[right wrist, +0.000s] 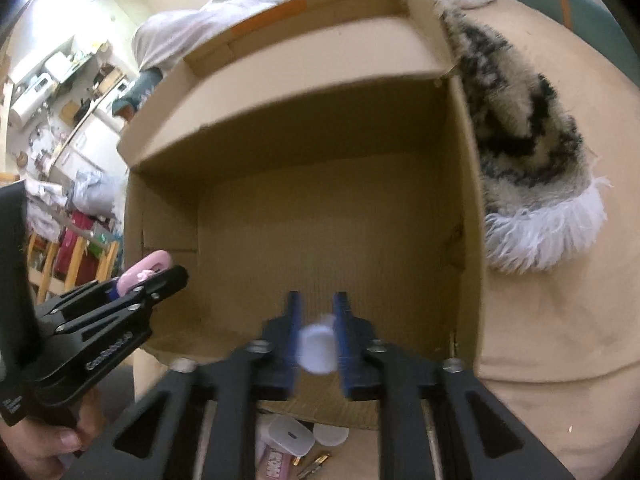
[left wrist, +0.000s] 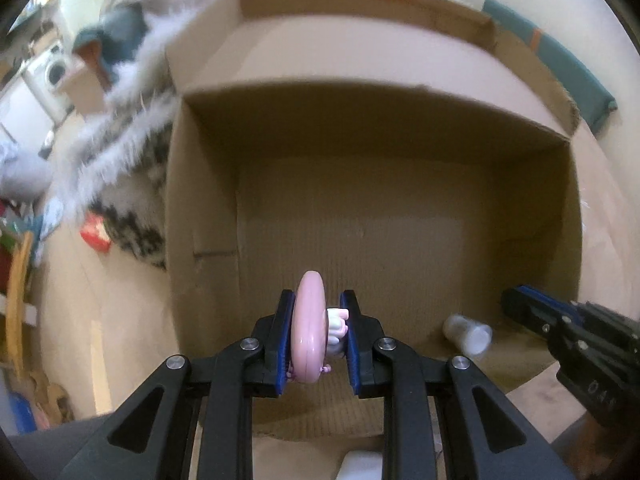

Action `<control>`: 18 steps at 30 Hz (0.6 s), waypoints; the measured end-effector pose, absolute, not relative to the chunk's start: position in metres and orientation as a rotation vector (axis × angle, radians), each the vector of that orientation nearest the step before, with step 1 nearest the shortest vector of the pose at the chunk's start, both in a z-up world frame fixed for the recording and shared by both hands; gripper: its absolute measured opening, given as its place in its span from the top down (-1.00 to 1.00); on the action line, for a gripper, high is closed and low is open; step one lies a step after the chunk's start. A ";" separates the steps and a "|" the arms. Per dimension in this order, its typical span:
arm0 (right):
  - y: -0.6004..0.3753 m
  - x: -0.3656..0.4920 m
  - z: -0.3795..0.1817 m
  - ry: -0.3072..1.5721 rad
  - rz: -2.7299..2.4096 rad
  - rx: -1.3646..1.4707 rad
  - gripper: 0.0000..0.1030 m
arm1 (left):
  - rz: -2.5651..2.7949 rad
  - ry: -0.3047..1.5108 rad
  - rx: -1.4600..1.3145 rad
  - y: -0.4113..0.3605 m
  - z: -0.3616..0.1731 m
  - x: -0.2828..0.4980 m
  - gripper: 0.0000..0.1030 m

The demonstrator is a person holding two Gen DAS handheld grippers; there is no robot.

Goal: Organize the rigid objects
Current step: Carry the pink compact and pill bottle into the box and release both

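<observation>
An open cardboard box [left wrist: 360, 184] fills the left wrist view, its inside bare. My left gripper [left wrist: 317, 296] hangs over the box's near edge, shut on a pink round disc toy [left wrist: 306, 332] with a small white figure on its right face. From the right my right gripper [left wrist: 510, 300] reaches in with a small white bottle [left wrist: 468, 334]. In the right wrist view the same box [right wrist: 320, 208] lies ahead, and my right gripper [right wrist: 317, 298] is shut on the blurred white bottle [right wrist: 318, 348]. At the left, my left gripper [right wrist: 176, 274] carries the pink toy [right wrist: 148, 266].
A shaggy black-and-white rug with white fringe [right wrist: 528, 140] lies against the box's side on a beige cushion [right wrist: 560, 320]. Below the box's near edge lie a white plastic case [right wrist: 290, 436] and batteries [right wrist: 316, 462]. A hand [right wrist: 40, 448] holds the left gripper. A red item [left wrist: 96, 234] lies left.
</observation>
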State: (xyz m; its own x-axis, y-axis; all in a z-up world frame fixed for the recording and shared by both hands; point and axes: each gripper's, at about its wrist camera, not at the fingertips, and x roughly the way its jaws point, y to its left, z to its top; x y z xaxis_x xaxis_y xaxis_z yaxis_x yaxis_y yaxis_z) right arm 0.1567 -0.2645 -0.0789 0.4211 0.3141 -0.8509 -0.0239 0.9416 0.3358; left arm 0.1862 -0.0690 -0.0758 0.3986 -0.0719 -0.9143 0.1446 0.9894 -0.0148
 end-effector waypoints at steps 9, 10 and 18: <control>-0.255 0.161 -0.091 1.157 0.226 0.264 0.72 | -0.134 1.148 0.090 -0.075 -0.086 0.185 0.60; -0.256 0.161 -0.091 1.153 0.224 0.266 0.72 | -0.134 1.147 0.092 -0.077 -0.086 0.184 0.60; -0.266 0.160 -0.086 1.123 0.227 0.304 0.71 | -0.145 1.165 0.083 -0.080 -0.092 0.184 0.60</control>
State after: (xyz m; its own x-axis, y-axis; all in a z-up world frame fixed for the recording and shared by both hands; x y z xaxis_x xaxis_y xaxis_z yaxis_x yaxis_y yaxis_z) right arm 0.1595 -0.2665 -0.0864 0.4167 0.3287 -0.8475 -0.0256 0.9362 0.3506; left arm 0.1838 -0.0801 -0.0921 0.3867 -0.0711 -0.9194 0.1568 0.9876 -0.0104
